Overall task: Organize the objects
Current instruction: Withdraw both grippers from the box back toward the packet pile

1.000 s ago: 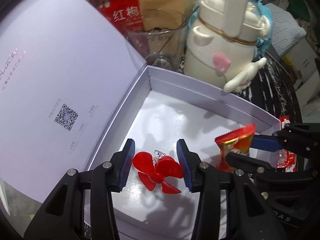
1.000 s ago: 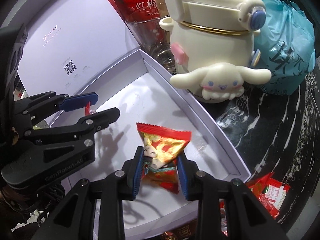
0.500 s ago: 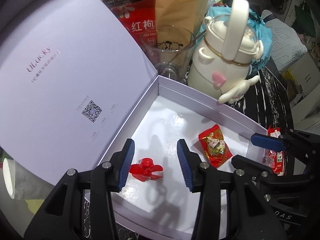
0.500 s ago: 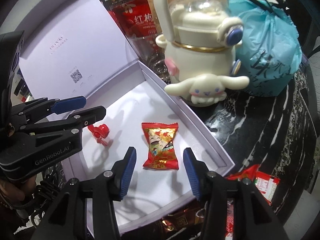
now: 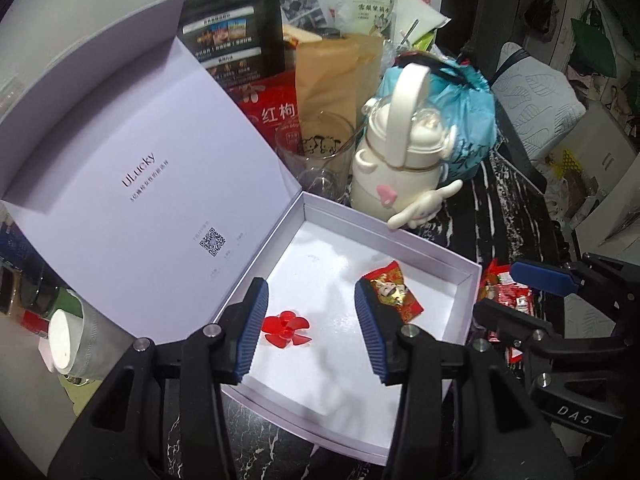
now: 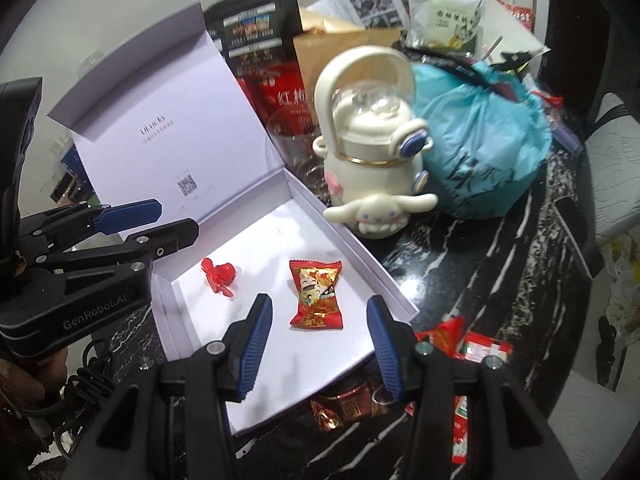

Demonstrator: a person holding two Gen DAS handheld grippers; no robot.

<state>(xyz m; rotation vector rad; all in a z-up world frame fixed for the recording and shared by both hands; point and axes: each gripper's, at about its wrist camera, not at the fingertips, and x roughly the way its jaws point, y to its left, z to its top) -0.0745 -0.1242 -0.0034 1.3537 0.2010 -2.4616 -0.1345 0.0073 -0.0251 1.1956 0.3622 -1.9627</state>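
White box (image 5: 466, 312), lid (image 5: 132, 168) swung back to the left, sits on the black marbled table (image 6: 472, 264). Two items lie flat on its floor, well apart from each other.

Left gripper (image 5: 311, 330) hangs above the near part of the box; jaws parted with a clear gap, opening at this moment, nothing between the pads. Red propeller (image 5: 287, 330) rests on the box floor below, just inside the left finger in the left wrist view, untouched.

Right gripper (image 6: 318, 350) likewise above the box, jaws spread and empty. Red candy packet (image 6: 317, 294) lies on the floor beyond the fingertips, towards the right wall, free of both pads.

Loose red wrappers (image 6: 472, 350) scattered on the table just outside the box's right wall.

Past the far wall: cream cartoon-dog bottle (image 6: 374, 168), upright, touching or nearly touching the box rim. Clear glass cup (image 5: 316, 156) beside it on the left. Blue plastic bag (image 6: 488, 148) behind the bottle on the right. Farther back, brown paper bag (image 5: 332, 76), red pouch with Chinese print (image 5: 272, 108), black packet (image 5: 232, 40).
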